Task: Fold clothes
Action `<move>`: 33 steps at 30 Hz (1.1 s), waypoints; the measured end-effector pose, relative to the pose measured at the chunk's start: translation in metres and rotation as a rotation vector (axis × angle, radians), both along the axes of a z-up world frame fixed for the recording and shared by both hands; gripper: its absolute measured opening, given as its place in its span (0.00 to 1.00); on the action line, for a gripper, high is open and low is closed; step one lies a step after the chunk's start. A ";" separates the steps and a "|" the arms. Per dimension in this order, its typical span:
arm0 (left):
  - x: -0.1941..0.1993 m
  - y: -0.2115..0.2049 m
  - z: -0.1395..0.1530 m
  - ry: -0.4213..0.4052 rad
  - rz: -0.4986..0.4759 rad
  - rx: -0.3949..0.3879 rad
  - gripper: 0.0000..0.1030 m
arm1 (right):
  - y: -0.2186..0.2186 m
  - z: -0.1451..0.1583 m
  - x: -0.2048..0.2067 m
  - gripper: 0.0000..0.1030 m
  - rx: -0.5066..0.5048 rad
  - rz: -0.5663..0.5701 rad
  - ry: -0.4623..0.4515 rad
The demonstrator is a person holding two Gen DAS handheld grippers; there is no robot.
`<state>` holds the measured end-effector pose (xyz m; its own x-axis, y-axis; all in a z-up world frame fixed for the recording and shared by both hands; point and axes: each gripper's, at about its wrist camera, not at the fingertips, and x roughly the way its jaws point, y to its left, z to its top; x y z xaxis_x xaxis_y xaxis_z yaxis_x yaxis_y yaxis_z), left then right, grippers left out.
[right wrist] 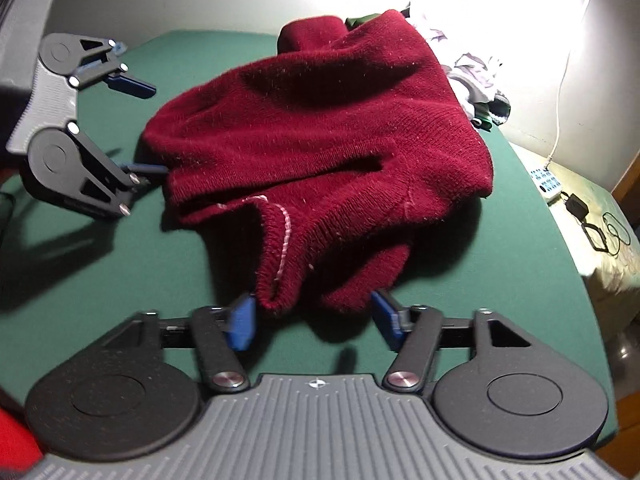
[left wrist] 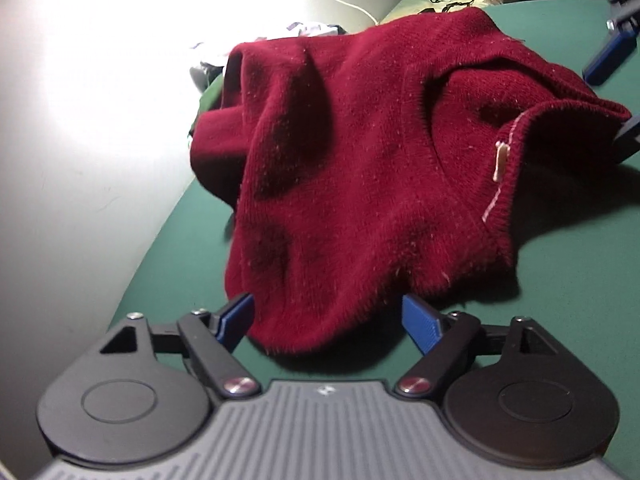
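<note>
Left gripper jaws spread wide, a fold of the dark red knit sweater lying between the blue pads unpinched; right gripper likewise parted around the neckline end, gripping nothing. Sweater sits bunched and rumpled mid-way on the green table — lint-flecked, pink-stitched collar exposed, one part humped up at the far side. Bare green cloth lies open on both flanks; a pile of other clothes crowds the far edge by the wall.
</note>
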<state>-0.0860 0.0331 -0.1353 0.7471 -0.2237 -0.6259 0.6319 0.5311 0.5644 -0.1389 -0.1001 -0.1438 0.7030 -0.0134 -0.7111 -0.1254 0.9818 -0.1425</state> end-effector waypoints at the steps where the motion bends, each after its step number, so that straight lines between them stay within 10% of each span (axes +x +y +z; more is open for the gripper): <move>1: 0.002 -0.001 0.000 0.002 0.010 -0.008 0.85 | 0.001 -0.002 0.001 0.39 0.000 -0.004 -0.010; 14: 0.001 0.016 -0.008 -0.055 0.088 -0.157 0.94 | 0.010 -0.012 0.008 0.39 0.066 -0.026 -0.055; 19: 0.005 0.015 -0.003 0.019 0.063 -0.182 0.67 | 0.005 -0.008 0.013 0.16 0.098 -0.032 -0.085; 26: 0.009 0.013 0.003 0.128 -0.018 -0.168 0.23 | -0.003 0.010 0.009 0.13 0.121 -0.118 -0.200; 33: 0.007 0.022 0.007 0.112 -0.140 -0.050 0.38 | -0.021 0.028 0.004 0.13 0.118 -0.232 -0.288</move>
<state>-0.0786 0.0554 -0.1279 0.6328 -0.3534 -0.6890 0.7591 0.4589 0.4618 -0.1351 -0.1210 -0.1157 0.8619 -0.1251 -0.4914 0.1305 0.9912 -0.0234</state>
